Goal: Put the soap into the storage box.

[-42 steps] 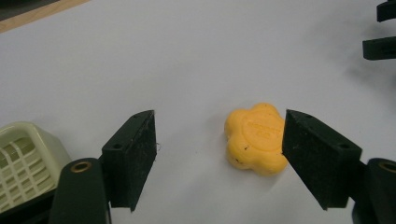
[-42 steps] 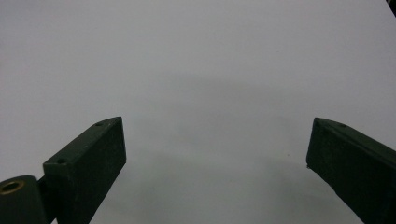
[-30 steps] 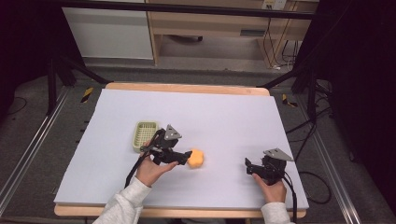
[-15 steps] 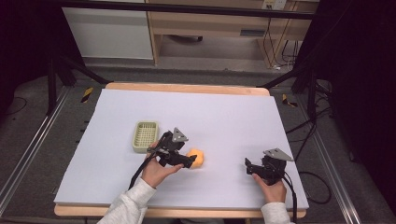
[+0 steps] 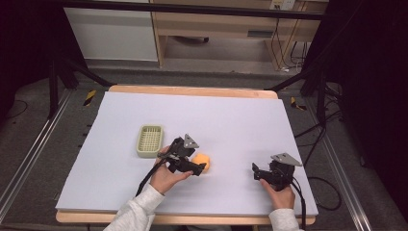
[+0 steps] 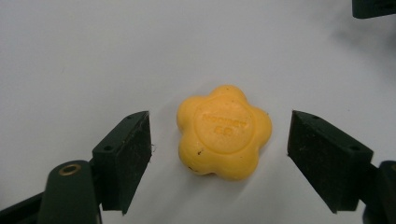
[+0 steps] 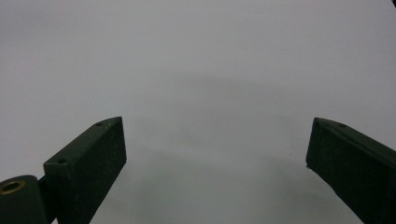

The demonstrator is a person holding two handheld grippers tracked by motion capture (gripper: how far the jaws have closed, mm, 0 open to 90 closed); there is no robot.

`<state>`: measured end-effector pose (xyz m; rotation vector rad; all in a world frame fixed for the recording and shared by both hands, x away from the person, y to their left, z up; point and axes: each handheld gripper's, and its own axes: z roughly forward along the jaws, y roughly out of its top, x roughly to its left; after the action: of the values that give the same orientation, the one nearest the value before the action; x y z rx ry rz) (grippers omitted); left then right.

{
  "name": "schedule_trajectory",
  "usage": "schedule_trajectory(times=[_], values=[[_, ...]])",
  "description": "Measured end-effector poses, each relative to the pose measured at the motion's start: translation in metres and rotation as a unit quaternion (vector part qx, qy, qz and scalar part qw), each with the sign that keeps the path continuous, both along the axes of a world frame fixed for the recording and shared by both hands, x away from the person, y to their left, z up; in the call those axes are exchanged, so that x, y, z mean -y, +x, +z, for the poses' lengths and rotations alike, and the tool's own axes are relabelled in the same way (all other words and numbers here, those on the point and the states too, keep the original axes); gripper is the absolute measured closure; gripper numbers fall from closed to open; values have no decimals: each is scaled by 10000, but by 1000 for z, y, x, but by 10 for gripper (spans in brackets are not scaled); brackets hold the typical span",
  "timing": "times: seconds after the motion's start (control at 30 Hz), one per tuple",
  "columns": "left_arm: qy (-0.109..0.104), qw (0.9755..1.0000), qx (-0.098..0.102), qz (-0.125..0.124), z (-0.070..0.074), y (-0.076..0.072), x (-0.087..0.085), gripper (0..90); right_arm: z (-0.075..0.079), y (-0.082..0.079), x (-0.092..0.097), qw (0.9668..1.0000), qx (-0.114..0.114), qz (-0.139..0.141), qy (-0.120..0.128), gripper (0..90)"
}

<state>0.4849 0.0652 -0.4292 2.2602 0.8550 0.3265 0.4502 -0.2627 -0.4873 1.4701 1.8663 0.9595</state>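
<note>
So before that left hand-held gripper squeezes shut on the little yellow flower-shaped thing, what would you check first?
1. Left hand-held gripper open wide enough: ok, its jaws stand apart.
2. Yellow flower-shaped piece between the jaws: ok, a gap shows on each side.
3. Piece lying flat on the white table: ok.
4. Green basket out of the way: ok, it sits apart, to the left.
5. Right hand-held gripper clear: ok, open over bare table.
6. Piece hard or soft: cannot tell.
</note>
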Motion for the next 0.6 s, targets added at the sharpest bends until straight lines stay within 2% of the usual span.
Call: schedule_trajectory(times=[0.6], values=[[274, 9995, -125, -94, -15, 6, 12, 198, 0, 0, 0, 10000, -2, 14, -6, 55]])
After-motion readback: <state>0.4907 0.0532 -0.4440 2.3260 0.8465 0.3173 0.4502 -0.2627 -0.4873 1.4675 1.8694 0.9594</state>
